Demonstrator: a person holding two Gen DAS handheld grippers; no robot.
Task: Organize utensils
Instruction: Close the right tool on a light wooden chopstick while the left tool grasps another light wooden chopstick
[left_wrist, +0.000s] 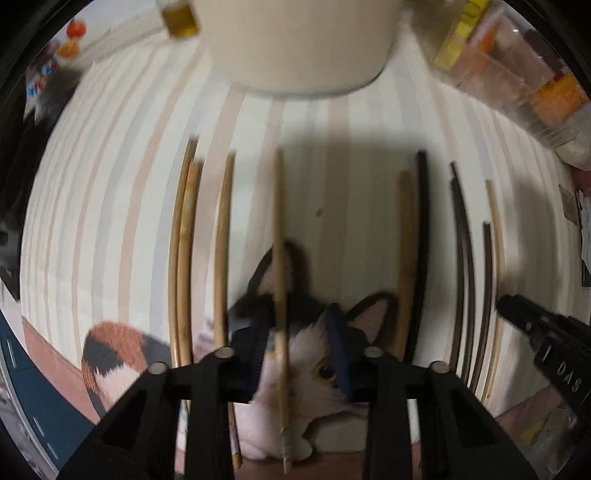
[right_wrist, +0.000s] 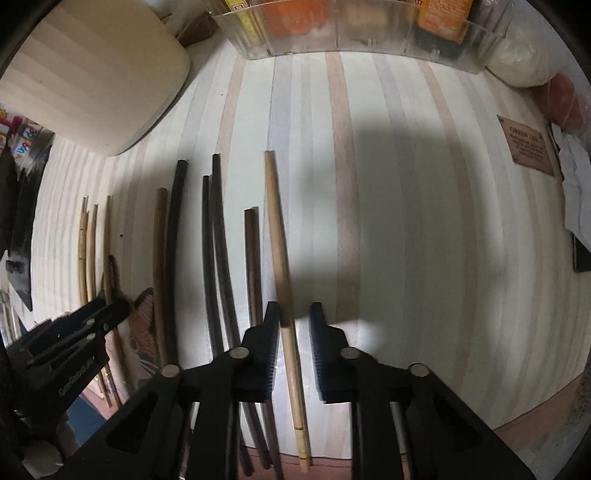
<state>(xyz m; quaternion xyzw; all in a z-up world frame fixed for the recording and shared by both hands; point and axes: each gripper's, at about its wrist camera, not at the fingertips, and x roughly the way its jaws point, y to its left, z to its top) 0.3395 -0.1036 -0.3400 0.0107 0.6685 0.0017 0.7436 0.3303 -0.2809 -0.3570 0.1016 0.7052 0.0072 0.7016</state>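
A row of chopsticks lies on the striped mat (right_wrist: 388, 184), ends over its near edge. The right gripper (right_wrist: 293, 347) is spread around the light bamboo chopstick (right_wrist: 282, 280), rightmost in the row. The left gripper (left_wrist: 301, 350) is spread around another bamboo chopstick (left_wrist: 279, 258). A cream container (right_wrist: 92, 81) stands toward the far left corner

pale striped mat (right_wrist: 388, 192) in cream, tan and grey bands, light bamboo chopsticks (left_wrist: 224, 236), dark brown chopsticks (right_wrist: 218, 236), calico cat print (left_wrist: 314, 362) was white, orange and black, cream container (left_wrist: 295, 40), black grippers (right_wrist: 293, 354)
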